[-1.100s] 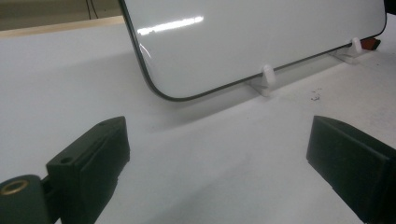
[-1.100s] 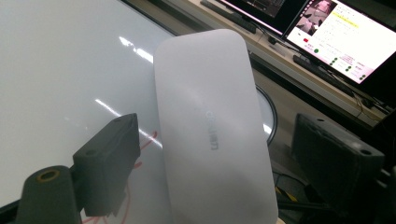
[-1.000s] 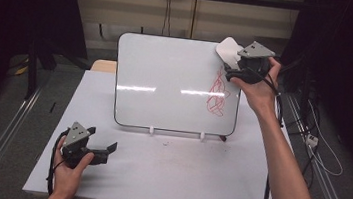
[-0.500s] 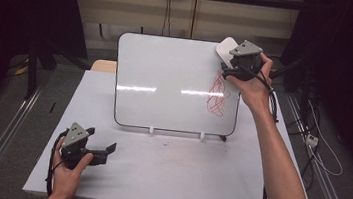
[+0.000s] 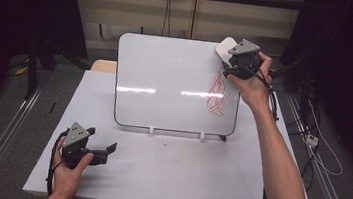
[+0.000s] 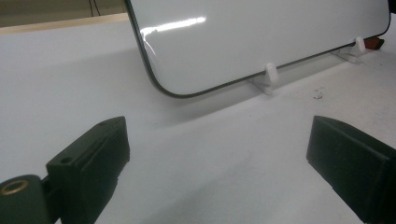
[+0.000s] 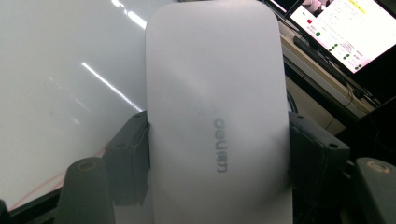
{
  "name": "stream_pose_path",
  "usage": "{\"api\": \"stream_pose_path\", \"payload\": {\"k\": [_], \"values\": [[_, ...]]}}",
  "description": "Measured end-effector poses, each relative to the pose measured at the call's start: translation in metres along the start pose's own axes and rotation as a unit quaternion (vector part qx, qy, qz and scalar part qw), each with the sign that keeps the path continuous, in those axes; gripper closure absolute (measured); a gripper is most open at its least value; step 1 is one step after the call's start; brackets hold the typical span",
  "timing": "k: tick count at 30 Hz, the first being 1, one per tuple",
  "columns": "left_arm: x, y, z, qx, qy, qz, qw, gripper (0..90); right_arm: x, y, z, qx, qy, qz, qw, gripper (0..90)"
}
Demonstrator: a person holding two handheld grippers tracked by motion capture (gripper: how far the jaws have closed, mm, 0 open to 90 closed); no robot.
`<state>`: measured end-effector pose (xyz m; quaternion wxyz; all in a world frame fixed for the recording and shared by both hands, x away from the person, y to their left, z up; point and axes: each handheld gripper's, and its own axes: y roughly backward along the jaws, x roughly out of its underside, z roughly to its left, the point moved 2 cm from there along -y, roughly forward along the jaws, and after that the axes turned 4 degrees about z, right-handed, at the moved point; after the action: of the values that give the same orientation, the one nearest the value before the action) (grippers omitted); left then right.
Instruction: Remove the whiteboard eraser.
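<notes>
Closing just now, the right gripper (image 7: 218, 154) had clamped its jaws on the white whiteboard eraser (image 7: 217, 116) at the whiteboard's (image 5: 167, 78) top right corner, above the red scribble (image 5: 218, 95) (presumably next to be wiped). Compared with a second earlier, that hand sat slightly lower and nearer the board. The left gripper (image 6: 217, 154) rested wide open and empty on the table (image 5: 181, 175).
</notes>
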<state>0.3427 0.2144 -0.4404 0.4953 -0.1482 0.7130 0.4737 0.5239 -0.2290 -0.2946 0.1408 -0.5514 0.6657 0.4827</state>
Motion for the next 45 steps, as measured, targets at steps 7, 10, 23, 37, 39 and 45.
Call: {"api": "stream_pose_path", "payload": {"k": [7,10,23,37,39,45], "values": [[-0.001,-0.002,-0.001,0.001,0.001,0.001,1.0,5.8,-0.001,0.002,-0.003,-0.015,-0.006,0.006,0.9999,30.5],[0.0,-0.002,-0.001,0.001,-0.004,0.005,1.0,5.8,-0.001,0.003,-0.005,-0.021,-0.016,0.004,0.9997,30.6],[0.0,0.0,0.0,0.0,0.0,0.001,1.0,5.8,0.005,0.007,-0.014,-0.066,-0.081,-0.015,0.9944,30.8],[0.003,-0.001,0.003,0.0,0.005,0.006,1.0,5.8,0.009,0.024,-0.013,-0.075,-0.089,-0.044,0.9922,31.0],[0.003,0.0,0.003,-0.002,0.005,0.005,1.0,5.8,0.009,0.027,-0.013,-0.076,-0.09,-0.051,0.9917,31.0],[0.003,0.002,0.002,-0.004,0.005,0.002,1.0,5.9,0.011,0.036,-0.011,-0.079,-0.093,-0.065,0.9904,31.0]]}}
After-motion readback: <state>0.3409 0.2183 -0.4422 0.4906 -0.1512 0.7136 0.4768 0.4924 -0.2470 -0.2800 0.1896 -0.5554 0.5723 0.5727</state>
